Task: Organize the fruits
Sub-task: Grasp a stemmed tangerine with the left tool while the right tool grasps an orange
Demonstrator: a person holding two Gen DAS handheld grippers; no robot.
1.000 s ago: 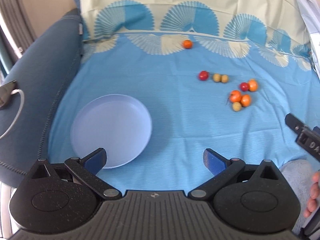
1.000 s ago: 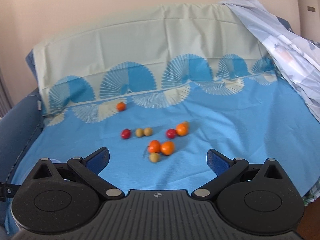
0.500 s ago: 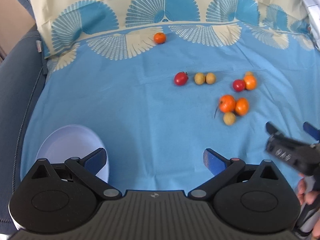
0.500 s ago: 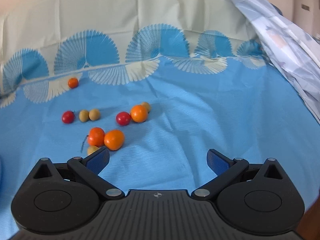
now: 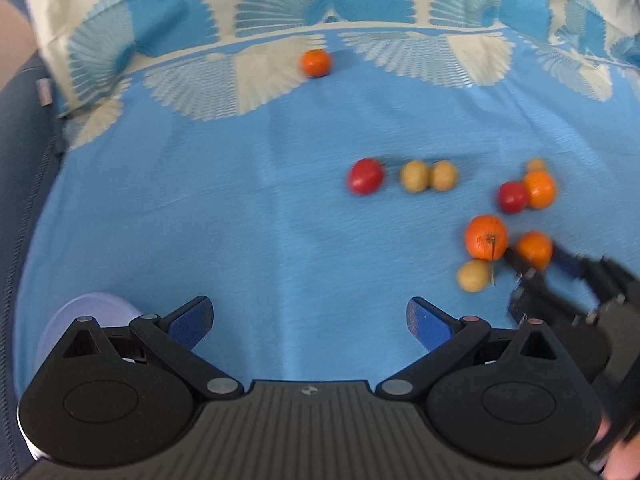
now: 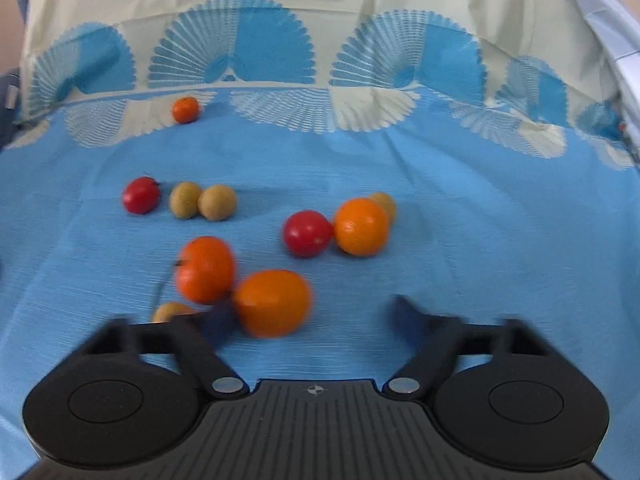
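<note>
My right claw point(image 6: 308, 316) is spread wide and low over the blue cloth point(image 6: 460, 240), with the nearest orange point(image 6: 272, 303) between its fingers, close against the left one. My left claw point(image 5: 310, 316) is also wide, holding nothing, the plate point(image 5: 92, 306) at its near left.

I see a bright blue cloth point(image 6: 460, 240) whose far edge turns cream with blue-and-cream fan shapes. On it lie orange mandarins point(image 6: 272, 303), red tomatoes point(image 6: 307, 233) and dull yellow-tan round fruits point(image 6: 217, 202). My left gripper point(image 5: 310, 318) is black with blue finger pads point(image 5: 188, 320). A pale lavender plate point(image 5: 96, 306) shows beside it. The sofa edge point(image 5: 24, 152) is dark blue-grey.
</note>
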